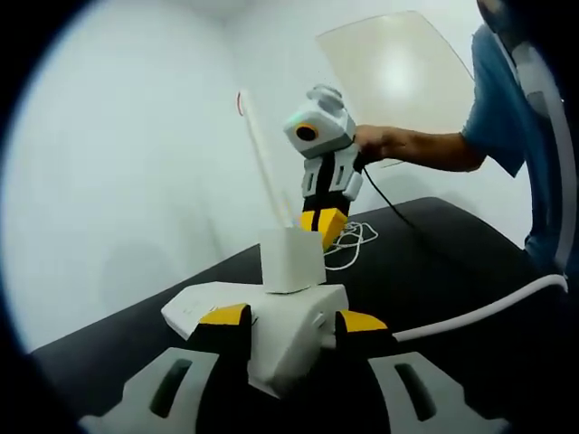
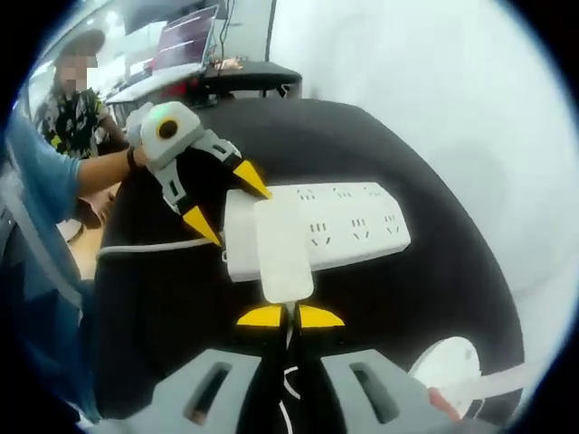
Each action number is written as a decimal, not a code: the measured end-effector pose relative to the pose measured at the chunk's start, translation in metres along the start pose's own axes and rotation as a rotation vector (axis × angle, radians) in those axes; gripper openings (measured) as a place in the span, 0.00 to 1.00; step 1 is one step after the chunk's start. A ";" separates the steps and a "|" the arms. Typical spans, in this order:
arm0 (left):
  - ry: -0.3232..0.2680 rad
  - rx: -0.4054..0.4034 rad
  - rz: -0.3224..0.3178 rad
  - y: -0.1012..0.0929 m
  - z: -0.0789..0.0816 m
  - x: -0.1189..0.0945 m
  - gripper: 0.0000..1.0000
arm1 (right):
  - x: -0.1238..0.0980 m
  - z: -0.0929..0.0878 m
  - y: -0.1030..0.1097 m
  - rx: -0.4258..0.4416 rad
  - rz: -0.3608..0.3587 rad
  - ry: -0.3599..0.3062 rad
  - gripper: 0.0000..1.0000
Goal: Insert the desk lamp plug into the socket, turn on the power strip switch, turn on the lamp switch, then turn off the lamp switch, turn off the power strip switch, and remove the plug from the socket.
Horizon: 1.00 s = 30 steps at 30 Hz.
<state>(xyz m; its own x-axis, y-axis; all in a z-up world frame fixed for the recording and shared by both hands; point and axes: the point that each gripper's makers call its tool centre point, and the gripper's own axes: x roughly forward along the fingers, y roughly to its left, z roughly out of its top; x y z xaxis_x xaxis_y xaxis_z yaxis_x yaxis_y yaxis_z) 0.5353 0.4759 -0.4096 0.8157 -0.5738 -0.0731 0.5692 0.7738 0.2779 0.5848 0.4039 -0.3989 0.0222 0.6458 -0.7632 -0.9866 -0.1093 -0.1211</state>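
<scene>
1. We see our left gripper [image 1: 294,318] as two black jaws tipped with yellow pads, rising from pale grey frames that each carry a slotted hole.
2. Our right gripper [image 2: 289,316] has the same build: yellow pads, black jaws and grey slotted frames.
3. Seen from across the table, the right gripper [image 1: 326,221] has a white body with black panels; a black cable trails from it.
4. The left gripper [image 2: 231,203] also has a white housing and pointed yellow tips.
5. We wear a blue short sleeve [image 1: 498,99]; a pale strap, perhaps a harness, crosses it.
</scene>
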 end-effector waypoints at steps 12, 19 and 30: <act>0.002 -0.008 -0.006 -0.002 0.000 0.001 0.35 | -0.010 0.016 0.001 0.003 0.040 0.077 0.04; 0.000 -0.018 -0.002 -0.001 0.000 0.001 0.35 | -0.015 0.025 0.005 0.041 0.065 0.080 0.04; -0.001 -0.014 -0.006 -0.001 -0.001 0.001 0.35 | -0.009 0.003 0.003 0.067 0.026 -0.028 0.04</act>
<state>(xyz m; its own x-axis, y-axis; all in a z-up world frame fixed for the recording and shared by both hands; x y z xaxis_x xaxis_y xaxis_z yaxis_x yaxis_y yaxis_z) 0.5358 0.4747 -0.4114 0.8122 -0.5787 -0.0737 0.5754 0.7740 0.2644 0.5807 0.4002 -0.3902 -0.0077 0.6644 -0.7473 -0.9954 -0.0762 -0.0575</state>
